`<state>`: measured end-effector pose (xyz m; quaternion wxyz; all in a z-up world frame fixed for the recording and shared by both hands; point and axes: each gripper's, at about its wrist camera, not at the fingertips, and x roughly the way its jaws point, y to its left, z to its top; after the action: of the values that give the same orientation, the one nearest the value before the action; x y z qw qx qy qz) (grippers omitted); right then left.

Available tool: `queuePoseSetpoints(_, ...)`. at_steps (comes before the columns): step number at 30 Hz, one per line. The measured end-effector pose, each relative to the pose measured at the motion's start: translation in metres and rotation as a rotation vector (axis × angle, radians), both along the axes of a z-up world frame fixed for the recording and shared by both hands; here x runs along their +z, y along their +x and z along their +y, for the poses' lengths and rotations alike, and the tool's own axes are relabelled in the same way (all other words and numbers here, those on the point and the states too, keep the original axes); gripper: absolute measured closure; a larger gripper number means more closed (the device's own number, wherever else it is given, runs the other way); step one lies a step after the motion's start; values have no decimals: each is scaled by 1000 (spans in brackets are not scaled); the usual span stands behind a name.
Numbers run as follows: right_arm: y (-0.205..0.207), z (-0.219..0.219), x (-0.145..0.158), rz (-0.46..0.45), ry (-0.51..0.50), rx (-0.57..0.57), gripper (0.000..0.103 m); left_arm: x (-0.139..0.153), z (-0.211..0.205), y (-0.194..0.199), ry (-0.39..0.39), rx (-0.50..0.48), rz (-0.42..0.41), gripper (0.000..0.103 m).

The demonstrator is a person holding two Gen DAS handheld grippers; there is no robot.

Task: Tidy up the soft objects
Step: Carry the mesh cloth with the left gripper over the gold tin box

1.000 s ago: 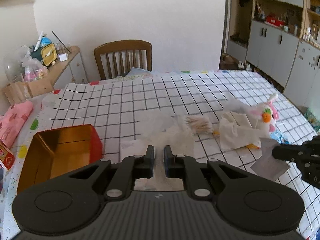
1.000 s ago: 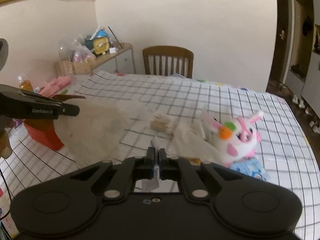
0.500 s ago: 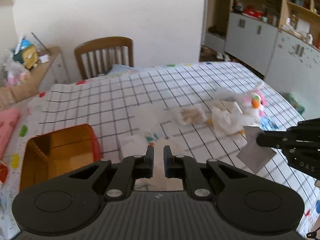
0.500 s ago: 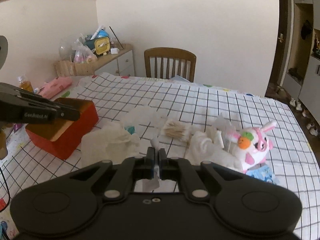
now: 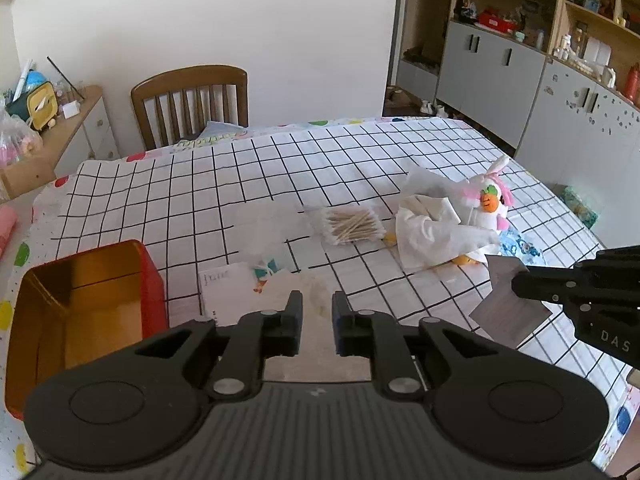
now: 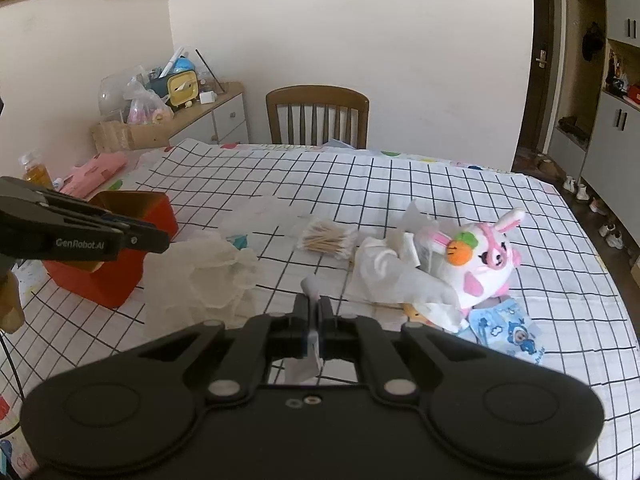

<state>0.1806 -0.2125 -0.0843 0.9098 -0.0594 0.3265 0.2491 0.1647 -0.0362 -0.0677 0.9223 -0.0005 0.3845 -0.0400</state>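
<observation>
1. Your left gripper has just been opening; its jaws stand slightly apart with nothing pinched between them, above the crumpled white tissue on the tabletop beside the red tin box.
2. Your right gripper is clamped tight on a thin scrap of white paper — it sticks out above and below the jaws.
3. Tissue is featherlight, limp and tears easily; pinch a raised fold near its middle, not a loose edge.
4. The plush rabbit lies further right, half under another tissue — soft and springy, so grip its body rather than an ear.
</observation>
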Motion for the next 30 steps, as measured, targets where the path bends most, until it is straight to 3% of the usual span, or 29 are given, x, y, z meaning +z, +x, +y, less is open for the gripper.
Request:
queuePoseSetpoints(2,1,-3,0,-2,0,2,100,0,-2,1,-6,15,-4,64)
queuePoseSetpoints(3,1,-4,0,-3,0,4,100,-1,-2,0,-7,23,-11,40)
queuePoseSetpoints(4,1,-5,0,-3,0,6,100,-1,-3,-1,-7,31,-15,26)
queuePoseSetpoints(5,2,-7,0,-2,1,7,100,-1,-3,-2,-11,36,-21,26)
queuePoseSetpoints(14,6,-17,-3,6,-4,24,100,-31,-3,7,-15,91,47,26)
queuePoseSetpoints(23,5,-23,-10,26,-21,40,100,-69,-10,22,32,92,131,26)
queuePoseSetpoints(25,5,-25,-10,28,-24,40,100,-72,-14,25,72,84,139,50)
queuePoseSetpoints(27,5,-27,-10,29,-25,37,100,-76,-13,27,76,88,158,68)
queuePoseSetpoints(30,6,-30,-11,30,-25,31,100,-74,-9,25,54,96,144,80)
